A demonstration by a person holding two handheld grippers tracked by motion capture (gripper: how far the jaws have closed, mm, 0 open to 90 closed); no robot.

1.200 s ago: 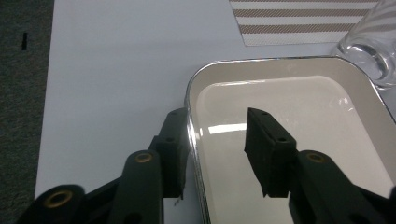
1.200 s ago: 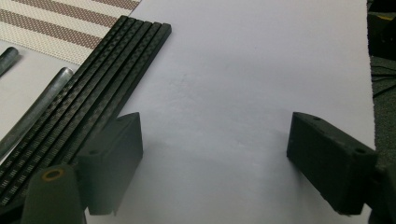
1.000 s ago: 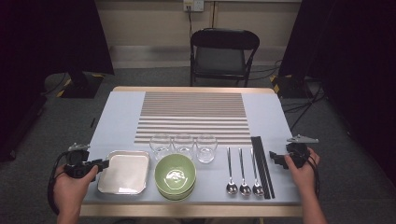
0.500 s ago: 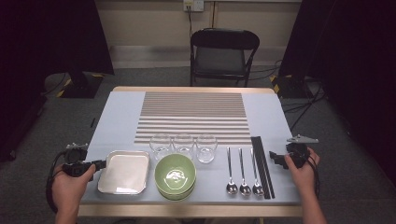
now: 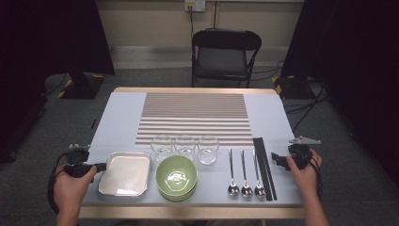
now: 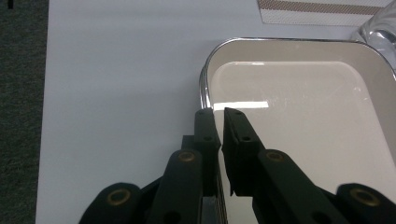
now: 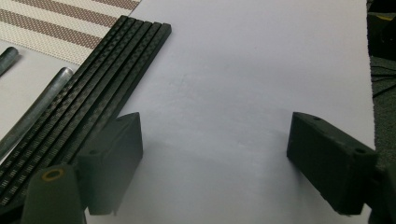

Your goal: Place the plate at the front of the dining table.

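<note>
Left gripper pinching the near-left rim of the plate; the right one waits with jaws apart.

The table [image 5: 117,117] has a lot of free surface on its far left, so there is room to carry the square plate [image 5: 126,172] away, but on the right the green bowl [image 5: 177,177] stands just beside it and the three glasses [image 5: 184,145] are near its far edge. The left gripper [image 6: 218,122] has just been closing its jaws and they now clamp the plate's thin rim; I judge this hold is narrow, so the plate can tilt or slip when lifted, and a swing to the right can knock the bowl. The right gripper [image 7: 212,154] rests wide apart on bare table, close to the black chopsticks [image 7: 100,88] and spoons [image 5: 245,175]; a careless move to the left can push them.
</note>
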